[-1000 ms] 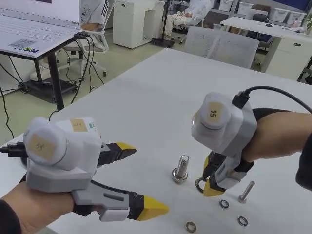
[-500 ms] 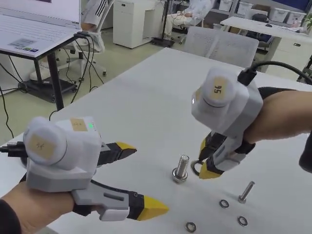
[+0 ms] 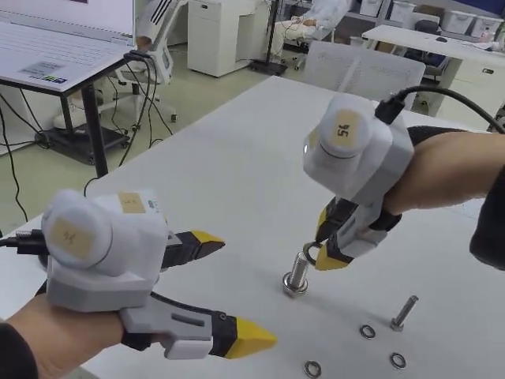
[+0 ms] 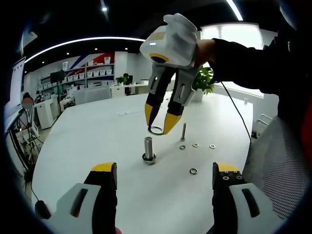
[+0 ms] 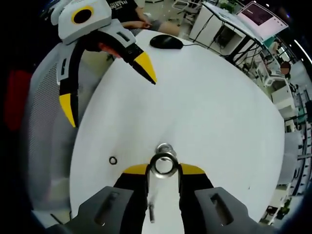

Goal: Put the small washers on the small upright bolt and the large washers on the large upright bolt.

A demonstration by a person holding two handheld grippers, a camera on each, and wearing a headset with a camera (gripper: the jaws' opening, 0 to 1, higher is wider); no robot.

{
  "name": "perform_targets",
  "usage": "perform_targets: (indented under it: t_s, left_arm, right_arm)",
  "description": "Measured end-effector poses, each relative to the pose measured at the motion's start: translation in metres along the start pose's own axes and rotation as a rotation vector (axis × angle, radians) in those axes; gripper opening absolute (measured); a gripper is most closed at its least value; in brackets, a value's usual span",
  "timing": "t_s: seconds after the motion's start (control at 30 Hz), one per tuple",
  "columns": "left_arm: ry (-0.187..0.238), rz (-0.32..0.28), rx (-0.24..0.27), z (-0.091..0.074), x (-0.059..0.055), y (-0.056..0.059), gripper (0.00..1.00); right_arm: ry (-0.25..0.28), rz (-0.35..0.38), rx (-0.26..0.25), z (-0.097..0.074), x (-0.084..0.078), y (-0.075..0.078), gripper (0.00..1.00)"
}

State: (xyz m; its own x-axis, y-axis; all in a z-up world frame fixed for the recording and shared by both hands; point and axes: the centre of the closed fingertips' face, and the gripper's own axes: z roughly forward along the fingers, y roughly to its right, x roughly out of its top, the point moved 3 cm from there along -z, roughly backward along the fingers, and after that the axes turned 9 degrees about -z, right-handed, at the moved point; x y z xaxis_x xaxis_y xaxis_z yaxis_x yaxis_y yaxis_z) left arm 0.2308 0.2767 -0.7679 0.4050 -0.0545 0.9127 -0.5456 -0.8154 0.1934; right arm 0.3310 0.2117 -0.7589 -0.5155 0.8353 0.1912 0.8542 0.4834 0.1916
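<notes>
Since the right gripper (image 3: 323,246) is clamped on the large round steel washer (image 4: 156,130) just above the thick silver upright bolt (image 4: 148,148), centre the hole over the tip, keep it level, then lower; left gripper (image 3: 234,290) sits jaws apart.

Open desk (image 3: 237,158) stretches far and left of the large upright bolt (image 3: 297,274), free to pass. Just above that bolt the right gripper (image 3: 319,253), pinching a large washer (image 3: 309,253), blocks the top. Near right stand the small bolt (image 3: 402,313) and three loose washers (image 3: 368,332). The left gripper (image 3: 237,290), jaws spread, fills the near left.
</notes>
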Motion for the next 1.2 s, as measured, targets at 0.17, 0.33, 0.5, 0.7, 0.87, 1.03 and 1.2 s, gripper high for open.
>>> perform_targets:
  t_s: [0.17,0.33,0.5,0.7,0.87,1.03,1.2]
  left_arm:
    - [-0.003,-0.001,0.001,0.0,-0.001,0.0,0.8]
    - [-0.007,-0.003,0.0,0.0,-0.002,0.0,0.8]
    - [-0.005,-0.004,0.001,0.0,-0.002,0.0,0.8]
    - [-0.004,-0.005,0.001,-0.001,-0.002,0.0,0.8]
    - [-0.004,-0.007,0.0,-0.001,-0.003,0.0,0.8]
    - [-0.006,-0.008,-0.001,-0.001,-0.004,0.0,0.8]
    - [-0.005,-0.009,0.001,-0.001,-0.004,0.001,0.8]
  right_arm:
    - [0.002,-0.008,-0.002,0.004,0.002,0.004,0.24]
    - [0.004,-0.007,0.007,0.009,0.005,0.006,0.24]
    - [-0.002,-0.013,0.013,0.014,0.005,0.006,0.24]
    - [-0.011,-0.017,0.027,0.02,0.005,0.007,0.24]
    - [-0.015,-0.016,0.033,0.023,0.005,0.007,0.24]
    - [-0.019,-0.016,0.037,0.025,0.003,0.007,0.24]
    - [-0.027,-0.016,0.045,0.028,0.001,0.005,0.24]
